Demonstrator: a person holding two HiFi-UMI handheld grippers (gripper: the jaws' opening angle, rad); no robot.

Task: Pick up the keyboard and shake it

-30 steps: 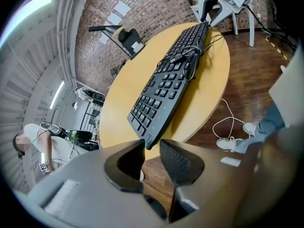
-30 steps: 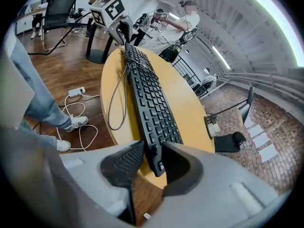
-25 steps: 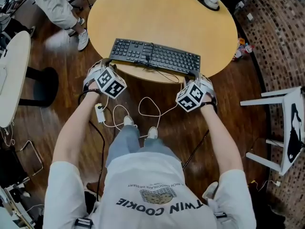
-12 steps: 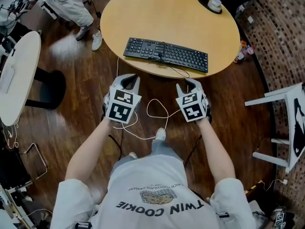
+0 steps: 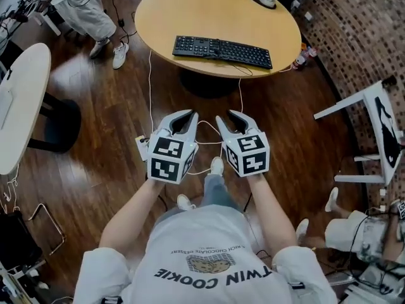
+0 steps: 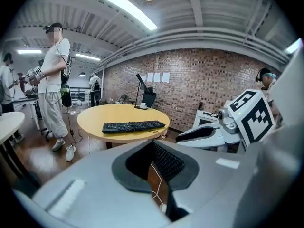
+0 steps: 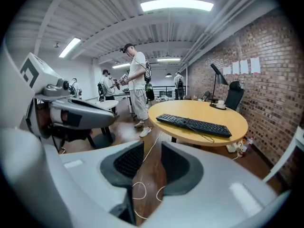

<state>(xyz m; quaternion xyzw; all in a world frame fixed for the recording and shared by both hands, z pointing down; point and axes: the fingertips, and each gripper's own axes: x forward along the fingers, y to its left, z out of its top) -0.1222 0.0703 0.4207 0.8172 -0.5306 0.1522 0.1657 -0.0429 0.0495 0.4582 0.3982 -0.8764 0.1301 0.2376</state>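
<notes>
A black keyboard [image 5: 223, 50] lies flat on the round wooden counter [image 5: 190, 11], along its near edge, with nothing holding it. A second earlier both tongs sat at the keyboard's two ends. Now they hang side by side over the wood floor [image 5: 107, 113], well back from the counter. The left tongs [image 5: 181, 118] have closed together, empty. The right tongs [image 5: 233, 119] stand apart, with only floor and a white cable [image 5: 150, 87] seen between them.
</notes>
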